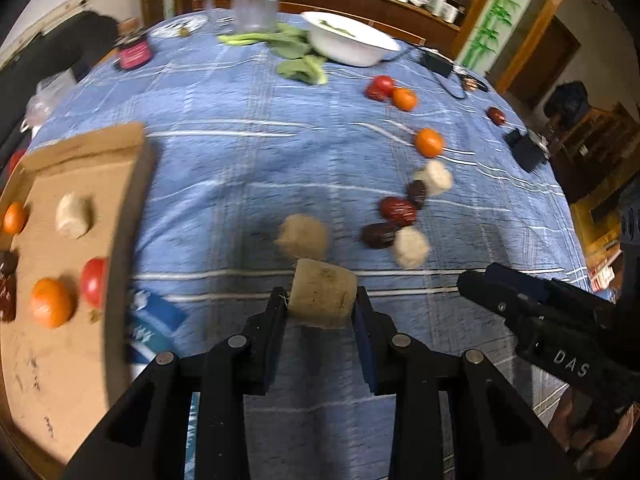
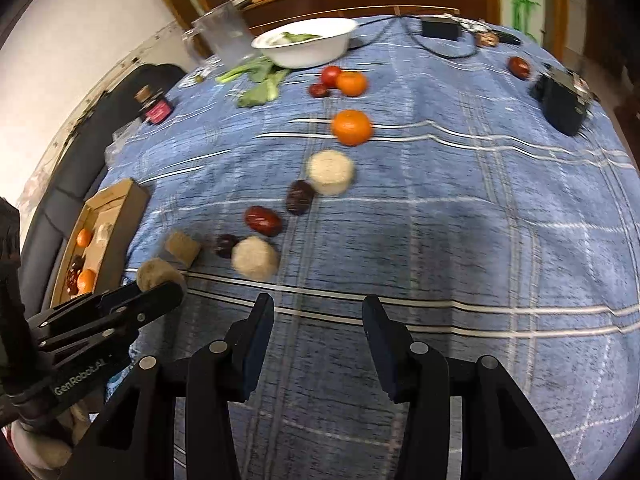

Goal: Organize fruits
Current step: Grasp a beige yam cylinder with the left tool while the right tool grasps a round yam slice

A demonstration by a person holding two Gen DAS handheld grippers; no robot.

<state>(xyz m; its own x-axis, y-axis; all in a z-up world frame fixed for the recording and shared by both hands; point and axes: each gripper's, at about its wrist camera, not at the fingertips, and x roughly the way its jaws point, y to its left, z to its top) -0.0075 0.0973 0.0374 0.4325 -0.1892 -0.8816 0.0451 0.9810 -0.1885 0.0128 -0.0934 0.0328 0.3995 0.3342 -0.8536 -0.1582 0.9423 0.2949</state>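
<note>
The left hand-held gripper [image 1: 321, 300] is clamped on a beige cylindrical fruit chunk [image 1: 322, 294], raised above the blue plaid-clothed table [image 1: 240, 152]. Carriage should be kept level toward the shallow cardboard tray [image 1: 86, 152], beside the sorted pieces. The right hand-held gripper [image 2: 318, 312] is held apart, empty.

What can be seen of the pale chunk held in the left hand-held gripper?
The pale chunk is a beige, stubby cylinder with a rough, fibrous-looking surface and small dark specks. It lies on its side between the fingers of the left hand-held gripper, one flat end against each pad, apparently raised above the blue cloth. Nothing else touches it. In the right wrist view it shows partly, behind that gripper.
</note>
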